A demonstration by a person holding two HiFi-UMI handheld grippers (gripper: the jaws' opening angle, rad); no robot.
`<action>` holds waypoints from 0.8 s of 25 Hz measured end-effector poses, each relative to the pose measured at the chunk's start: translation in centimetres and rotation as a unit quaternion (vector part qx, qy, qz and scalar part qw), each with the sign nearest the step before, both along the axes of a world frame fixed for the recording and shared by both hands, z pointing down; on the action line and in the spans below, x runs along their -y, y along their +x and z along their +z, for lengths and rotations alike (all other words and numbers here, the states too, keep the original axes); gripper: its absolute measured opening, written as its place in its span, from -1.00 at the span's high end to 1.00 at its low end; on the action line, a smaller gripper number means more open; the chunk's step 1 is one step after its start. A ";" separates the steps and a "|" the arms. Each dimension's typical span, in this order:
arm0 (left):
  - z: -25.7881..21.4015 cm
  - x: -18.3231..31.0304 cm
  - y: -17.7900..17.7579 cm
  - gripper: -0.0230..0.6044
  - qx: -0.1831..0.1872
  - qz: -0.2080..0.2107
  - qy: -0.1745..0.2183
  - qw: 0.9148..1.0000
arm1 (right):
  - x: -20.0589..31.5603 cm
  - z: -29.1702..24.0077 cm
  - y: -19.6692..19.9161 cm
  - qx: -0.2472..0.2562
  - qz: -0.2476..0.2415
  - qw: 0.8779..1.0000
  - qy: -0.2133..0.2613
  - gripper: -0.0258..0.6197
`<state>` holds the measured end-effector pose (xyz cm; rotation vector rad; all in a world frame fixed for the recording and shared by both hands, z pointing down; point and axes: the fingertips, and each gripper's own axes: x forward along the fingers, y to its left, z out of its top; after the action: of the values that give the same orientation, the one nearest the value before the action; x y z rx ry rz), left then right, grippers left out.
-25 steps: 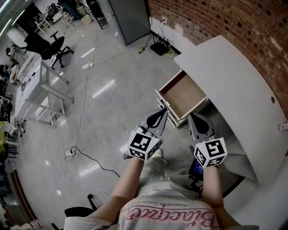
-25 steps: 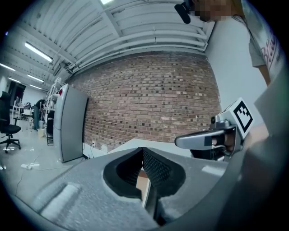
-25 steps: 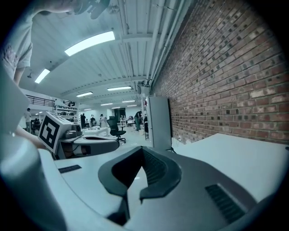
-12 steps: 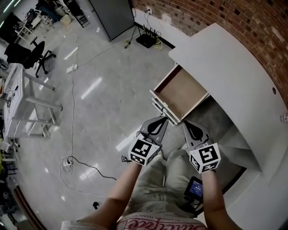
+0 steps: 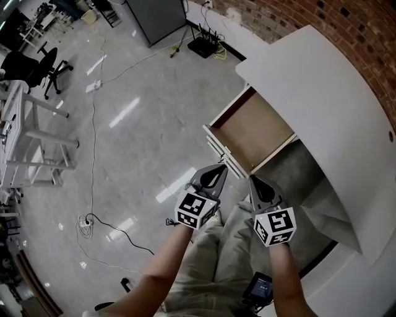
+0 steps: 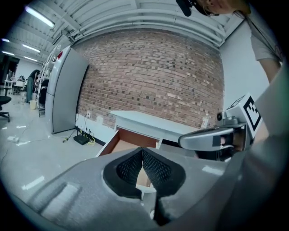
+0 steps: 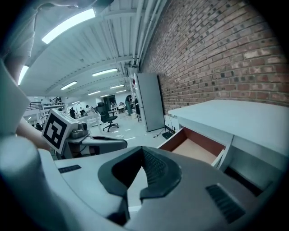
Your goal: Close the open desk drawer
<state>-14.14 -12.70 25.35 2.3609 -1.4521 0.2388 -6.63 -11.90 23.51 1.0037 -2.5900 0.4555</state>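
The open desk drawer (image 5: 252,131) sticks out from under the white desk top (image 5: 322,86), its pale wooden bottom bare and its white front (image 5: 218,148) facing me. My left gripper (image 5: 221,166) is shut and empty, its tip just in front of the drawer front's near corner. My right gripper (image 5: 252,179) is beside it, also shut and empty, a little short of the drawer front. In the left gripper view the drawer (image 6: 118,143) lies straight beyond the closed jaws. In the right gripper view the drawer (image 7: 195,149) is to the right.
A brick wall (image 5: 346,31) runs behind the desk. A grey cabinet (image 5: 154,18), a router with cables (image 5: 204,46) and a long floor cable (image 5: 93,130) lie to the left. A white table (image 5: 28,136) and an office chair (image 5: 31,65) stand far left.
Both grippers have come down and closer to the drawer front, still side by side and closed. The drawer stays open as before.
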 end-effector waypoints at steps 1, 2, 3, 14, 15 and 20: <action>1.1 0.3 0.0 0.91 -0.004 -0.003 -0.005 1.000 | 0.2 0.9 0.0 0.001 0.002 1.000 -0.005 0.89; 2.1 0.5 -0.1 0.91 -0.010 -0.006 -0.011 1.000 | 0.3 1.8 0.1 0.003 0.004 1.000 -0.010 0.89; 3.1 0.7 -0.1 0.91 -0.018 -0.010 -0.017 1.000 | 0.2 2.6 0.1 0.005 0.005 1.000 -0.015 0.89; 16.3 1.7 -0.8 0.90 -0.198 -0.061 -0.127 0.970 | -0.8 12.3 0.1 0.006 0.024 0.998 -0.059 0.89; 17.4 1.8 -1.1 0.90 -0.202 -0.065 -0.128 0.969 | -0.8 13.1 0.0 0.005 0.025 0.998 -0.061 0.89; 20.3 2.4 -1.3 0.90 -0.175 -0.061 -0.095 0.978 | -0.4 15.6 -0.6 0.005 0.027 0.997 -0.068 0.89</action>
<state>-15.47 -15.13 45.61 2.0289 -1.3321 -0.0665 -7.26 -11.46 39.07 1.0278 -2.5086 0.6420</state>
